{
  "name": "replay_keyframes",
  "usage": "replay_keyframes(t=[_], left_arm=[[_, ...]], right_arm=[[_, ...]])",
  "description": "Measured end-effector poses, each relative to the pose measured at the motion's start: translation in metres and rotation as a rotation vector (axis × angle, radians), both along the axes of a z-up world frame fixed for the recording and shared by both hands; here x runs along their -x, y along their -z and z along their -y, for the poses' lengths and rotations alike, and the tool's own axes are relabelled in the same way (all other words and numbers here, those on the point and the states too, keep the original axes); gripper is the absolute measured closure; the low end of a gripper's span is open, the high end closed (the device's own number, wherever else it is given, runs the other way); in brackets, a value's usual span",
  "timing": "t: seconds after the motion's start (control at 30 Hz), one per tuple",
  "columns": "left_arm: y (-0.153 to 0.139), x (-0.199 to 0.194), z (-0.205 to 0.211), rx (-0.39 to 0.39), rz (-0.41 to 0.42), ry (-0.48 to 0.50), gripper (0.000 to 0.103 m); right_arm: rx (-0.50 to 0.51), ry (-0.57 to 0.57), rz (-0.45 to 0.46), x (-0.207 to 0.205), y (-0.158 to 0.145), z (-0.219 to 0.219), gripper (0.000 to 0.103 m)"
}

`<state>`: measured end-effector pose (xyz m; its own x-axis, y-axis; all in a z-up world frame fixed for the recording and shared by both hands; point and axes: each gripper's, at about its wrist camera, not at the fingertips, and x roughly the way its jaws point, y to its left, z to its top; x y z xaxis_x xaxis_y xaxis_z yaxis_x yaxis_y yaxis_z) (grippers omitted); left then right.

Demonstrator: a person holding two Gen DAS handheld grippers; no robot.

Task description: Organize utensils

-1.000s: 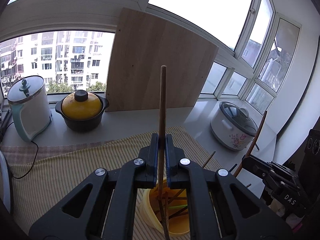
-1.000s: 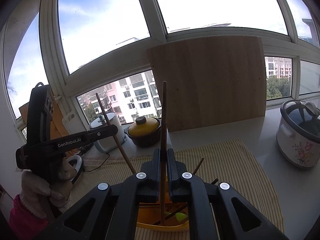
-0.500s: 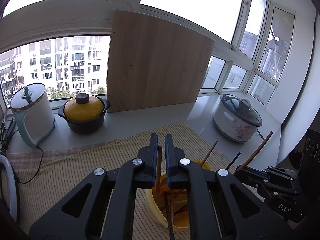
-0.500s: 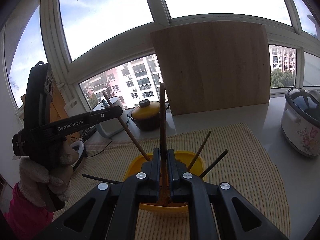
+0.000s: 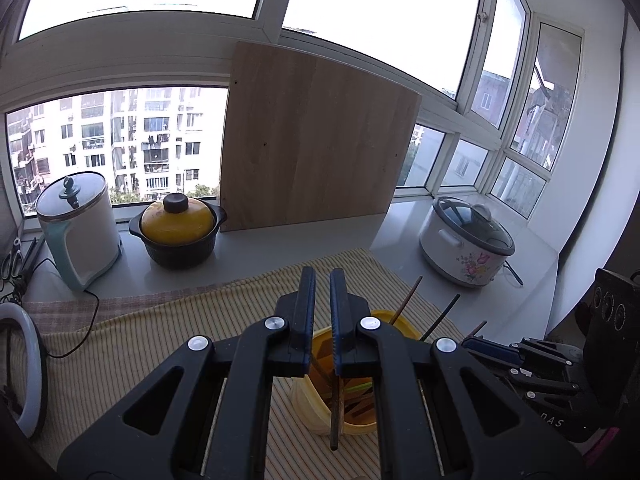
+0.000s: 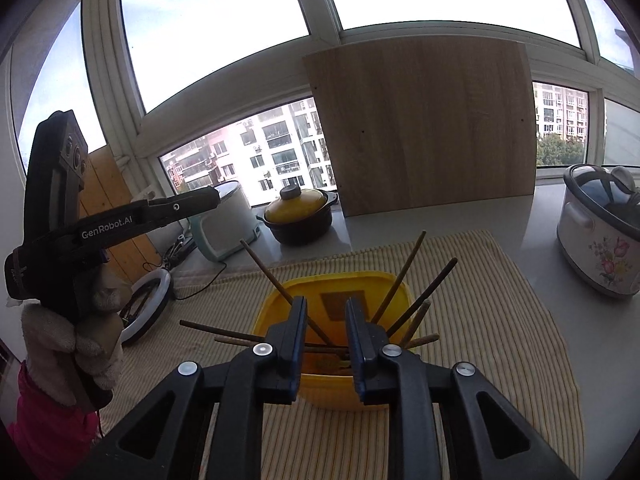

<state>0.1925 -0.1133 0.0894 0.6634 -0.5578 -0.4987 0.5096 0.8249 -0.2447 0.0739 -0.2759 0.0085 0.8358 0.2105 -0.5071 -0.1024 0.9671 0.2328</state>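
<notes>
A yellow container [image 6: 332, 280] sits on the striped cloth with several brown chopsticks [image 6: 404, 276] fanned out of it. My right gripper [image 6: 326, 304] hovers just over its near rim. Its jaws are opening and nothing is between them. In the left wrist view that gripper [image 5: 470, 344] shows at the right, beside the container [image 5: 396, 316]. My left gripper [image 5: 322, 276] is shut above the container, with no stick between its tips. One chopstick [image 5: 334, 412] leans out below it. Seen from the right wrist, the left gripper [image 6: 216, 200] is held by a gloved hand [image 6: 72, 344], apart from the leaning chopstick [image 6: 276, 280].
The yellow striped cloth [image 6: 480, 300] covers the counter. A floral rice cooker [image 5: 464, 240] stands at the right. A yellow-lidded black pot [image 5: 178, 228] and a kettle [image 5: 76, 224] stand at the back left. A wooden board [image 5: 316, 140] leans on the window. A ring light [image 6: 146, 304] lies at the left.
The upright chopstick in each gripper has dropped out of the jaws and now rests in the yellow container. The right jaws have parted. The left gripper has drawn clear of its stick.
</notes>
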Motion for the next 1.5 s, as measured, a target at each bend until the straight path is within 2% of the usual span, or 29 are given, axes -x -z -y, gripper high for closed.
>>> replay_keyframes(t=[0.3,0.6,0.67,0.73,0.8,0.87,0.93,1.0,1.03,1.23,1.3,1.37,1.5], left_arm=[[-0.005,0.028,-0.02,-0.003,0.032,-0.014,0.098],[0.007,0.058,-0.037,-0.008,0.012,-0.026,0.098],[0.011,0.066,-0.04,-0.011,0.017,-0.033,0.091],[0.013,0.077,-0.044,-0.015,0.027,-0.049,0.079],[0.017,0.088,-0.048,-0.018,0.038,-0.07,0.076],[0.021,0.098,-0.05,-0.028,0.042,-0.09,0.067],[0.026,0.111,-0.052,-0.044,0.058,-0.111,0.05],[0.031,0.124,-0.054,-0.06,0.072,-0.137,0.038],[0.034,0.13,-0.055,-0.064,0.076,-0.15,0.033],[0.046,0.157,-0.06,-0.104,0.115,-0.226,0.016],[0.051,0.163,-0.062,-0.112,0.11,-0.241,0.011],[0.056,0.169,-0.064,-0.128,0.105,-0.252,0.007],[0.062,0.177,-0.07,-0.159,0.093,-0.307,0.001]], right_arm=[[0.024,-0.001,0.009,0.016,-0.003,-0.012,0.08],[0.063,0.013,0.009,0.027,0.002,-0.024,0.075],[0.073,0.022,0.012,0.031,0.003,-0.025,0.073],[0.073,0.035,0.014,0.034,0.006,-0.025,0.072],[0.07,0.055,0.016,0.038,0.009,-0.023,0.069],[0.068,0.078,0.02,0.043,0.011,-0.021,0.056],[0.076,0.1,0.026,0.047,0.013,-0.02,0.053],[0.089,0.121,0.03,0.05,0.014,-0.02,0.045],[0.094,0.129,0.035,0.052,0.014,-0.02,0.038],[0.137,0.175,0.071,0.064,0.016,-0.024,0.013],[0.157,0.191,0.08,0.068,0.018,-0.026,0.009],[0.165,0.204,0.085,0.072,0.02,-0.028,0.0],[0.169,0.222,0.089,0.078,0.024,-0.028,0.0]])
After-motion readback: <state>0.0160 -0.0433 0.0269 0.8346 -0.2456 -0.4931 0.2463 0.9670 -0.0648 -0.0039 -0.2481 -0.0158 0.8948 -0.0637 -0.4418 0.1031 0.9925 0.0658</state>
